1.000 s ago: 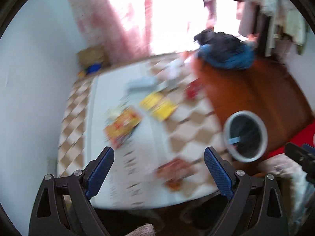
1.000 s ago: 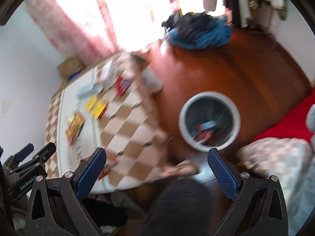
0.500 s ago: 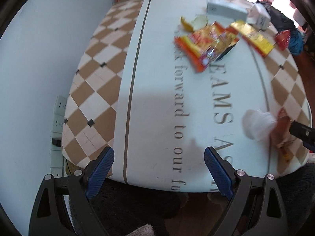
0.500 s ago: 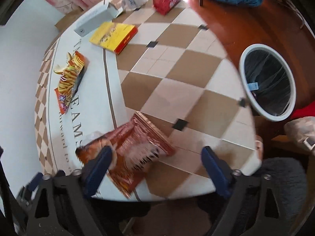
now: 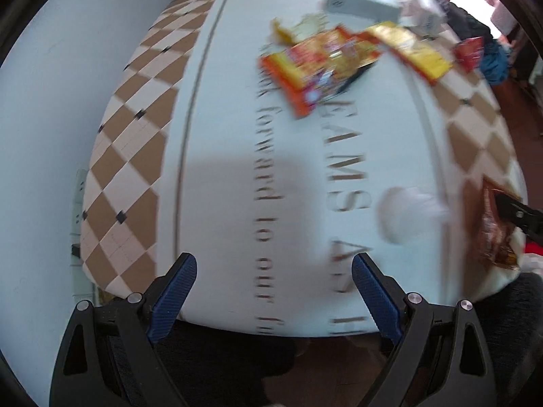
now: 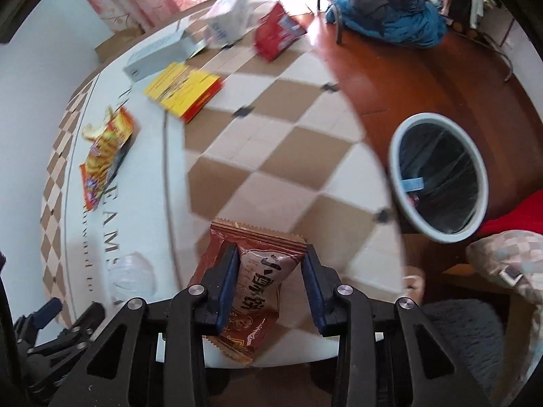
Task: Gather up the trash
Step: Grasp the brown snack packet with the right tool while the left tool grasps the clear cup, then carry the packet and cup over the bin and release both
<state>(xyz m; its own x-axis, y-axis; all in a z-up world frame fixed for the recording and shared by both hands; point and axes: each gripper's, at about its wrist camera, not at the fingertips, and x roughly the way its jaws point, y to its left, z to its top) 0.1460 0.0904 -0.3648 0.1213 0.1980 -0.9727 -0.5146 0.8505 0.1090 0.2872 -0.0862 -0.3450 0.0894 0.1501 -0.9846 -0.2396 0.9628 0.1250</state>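
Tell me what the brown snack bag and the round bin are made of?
The brown snack bag looks like thin glossy plastic film: it shines, crinkles and has a zigzag sealed edge. The round bin seems to be smooth plastic with a pale rim, lined with a clear, wrinkly, shiny plastic bag.

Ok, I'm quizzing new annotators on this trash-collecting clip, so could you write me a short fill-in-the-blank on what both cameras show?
1. The right gripper has its fingers on either side of a ____ snack packet.
2. The left gripper holds ____.
3. The round bin stands on the ____, beside the table.
4. The flat box nearest the grey carton is mostly ____.

Missing words: brown; nothing; floor; yellow
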